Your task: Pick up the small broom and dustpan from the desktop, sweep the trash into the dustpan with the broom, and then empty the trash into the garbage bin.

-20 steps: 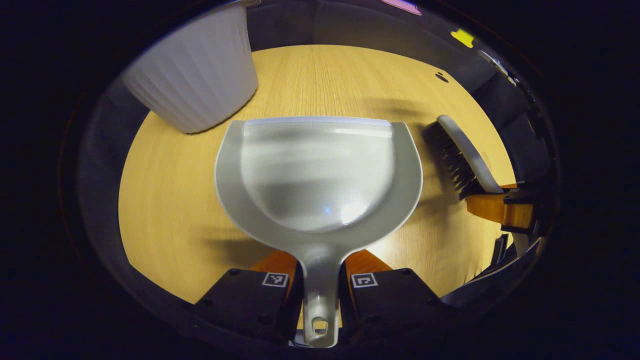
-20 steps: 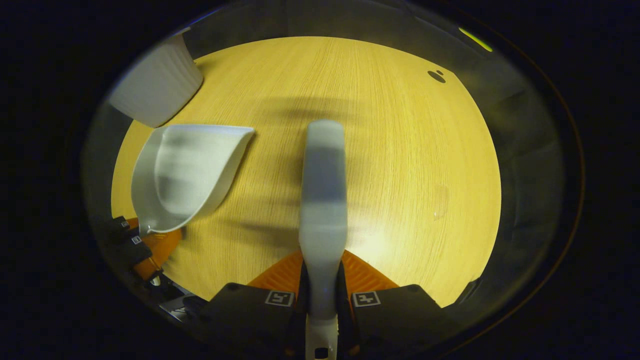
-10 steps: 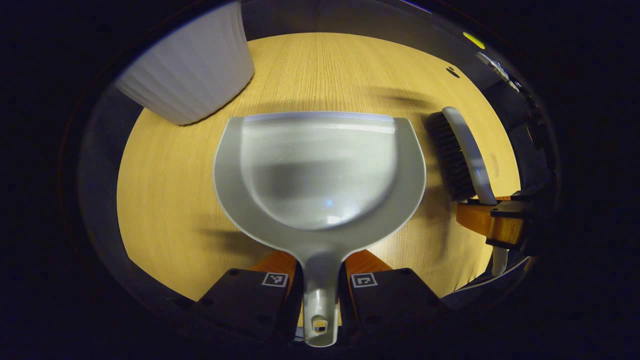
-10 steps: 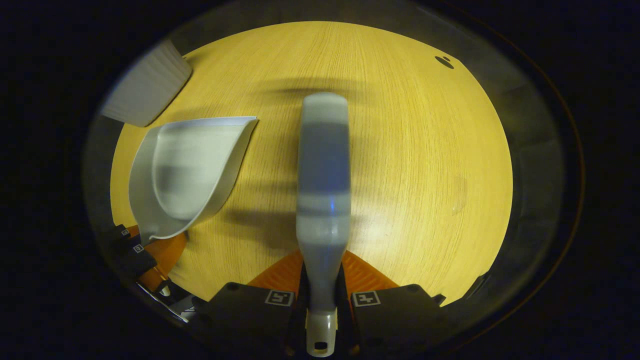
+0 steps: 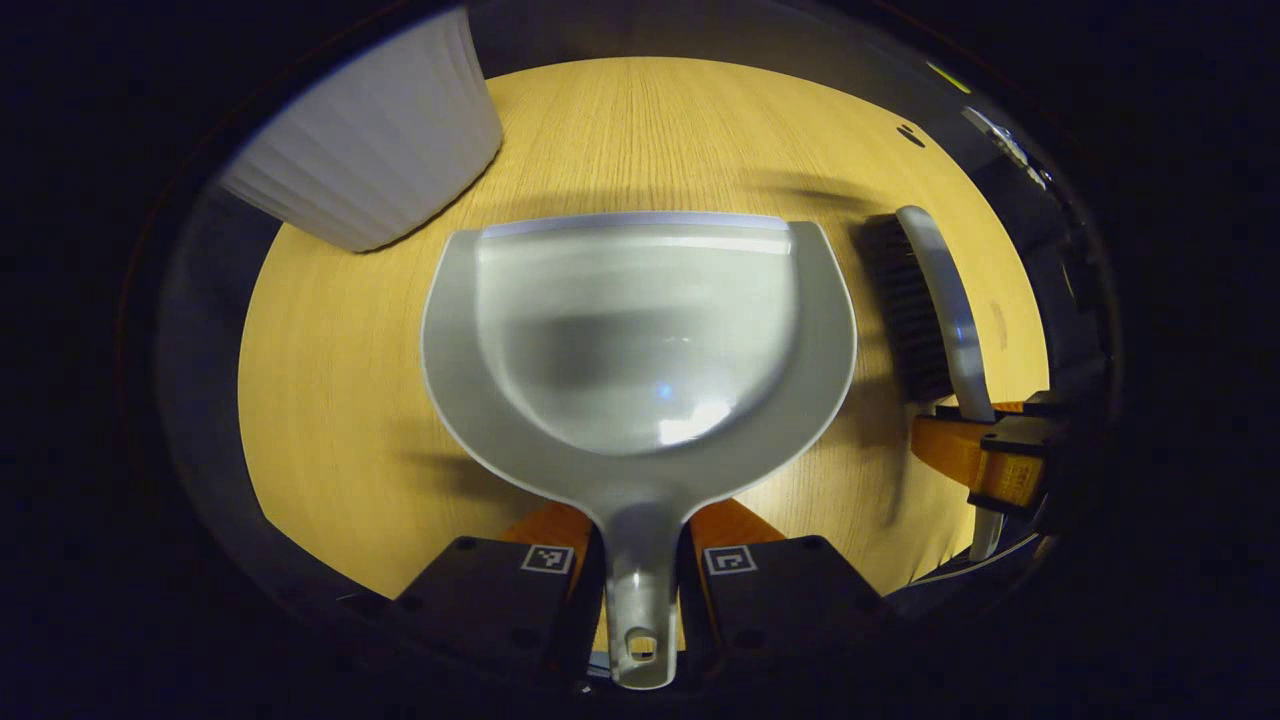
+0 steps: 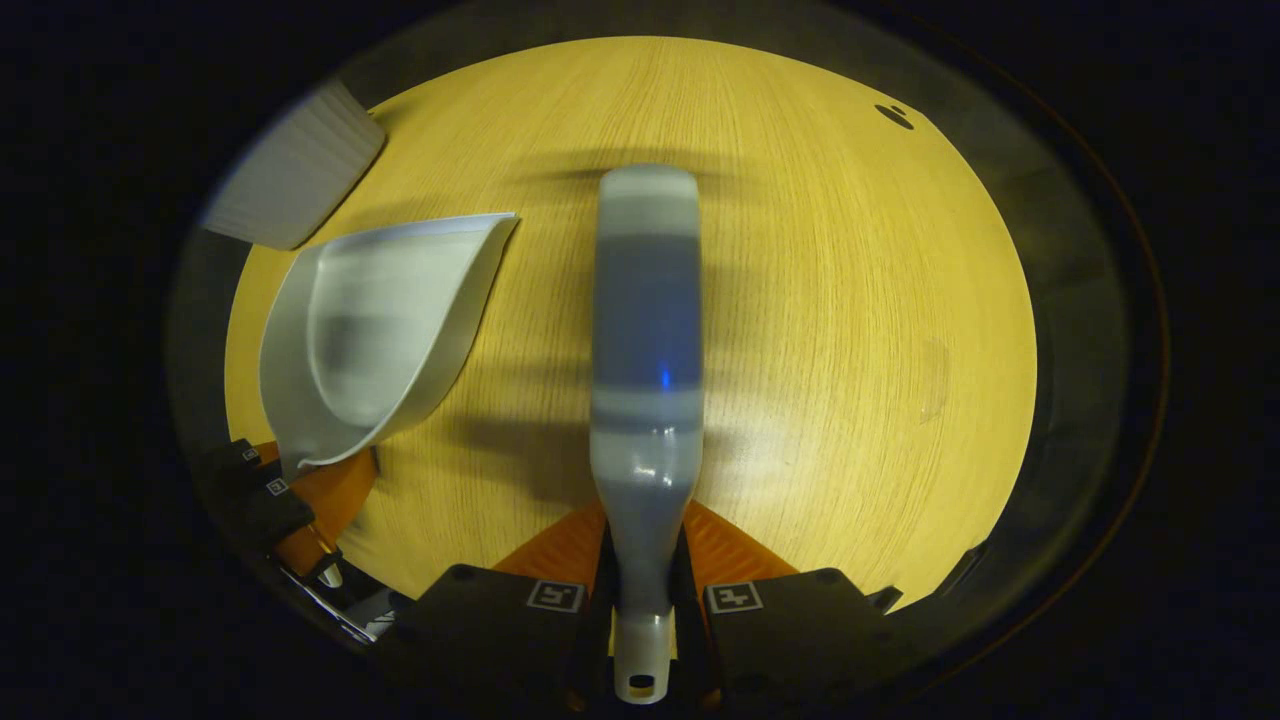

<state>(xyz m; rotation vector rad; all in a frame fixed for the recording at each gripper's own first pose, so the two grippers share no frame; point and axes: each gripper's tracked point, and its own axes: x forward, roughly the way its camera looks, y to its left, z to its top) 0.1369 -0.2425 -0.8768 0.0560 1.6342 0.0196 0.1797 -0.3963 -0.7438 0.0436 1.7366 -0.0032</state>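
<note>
Dustpan point(image 5: 640, 330) handle clamped in left claw point(image 5: 640, 570); broom point(image 6: 645, 330) clamped in right claw point(image 6: 645, 600); bin point(image 5: 370, 150) at eleven o'clock on desk point(image 5: 330, 380).

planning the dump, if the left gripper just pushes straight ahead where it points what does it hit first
The left gripper, shut on the dustpan, points across bare desk. The pan's lip leads; the way ahead looks free to the far edge. The bin sits off to the left, probably just missed, though depth is unclear.
</note>
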